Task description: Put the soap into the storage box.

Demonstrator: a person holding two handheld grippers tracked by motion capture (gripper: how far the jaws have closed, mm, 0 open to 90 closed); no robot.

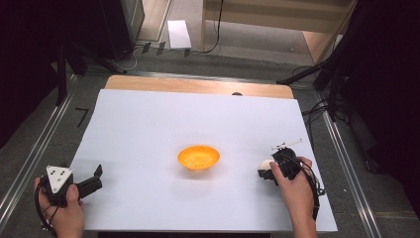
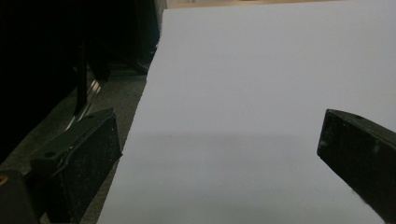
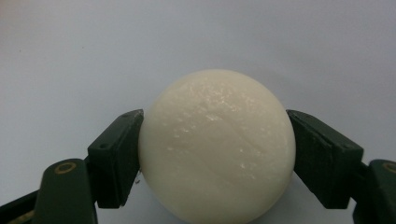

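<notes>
At the near left corner of the desk the left gripper sits in the person's left hand, its fingers spread wide with nothing between them – bare white desk surface lies ahead of them in the left gripper view. Toward the near right edge, the right gripper is held by the right hand, and its fingers are pressed against both sides of a cream-white ball, which they grip just above the white surface – the ball shows as a pale round shape at the gripper's tip in the high view. Farther in, near the middle of the desk, an orange bowl stands upright, well apart from both grippers
</notes>
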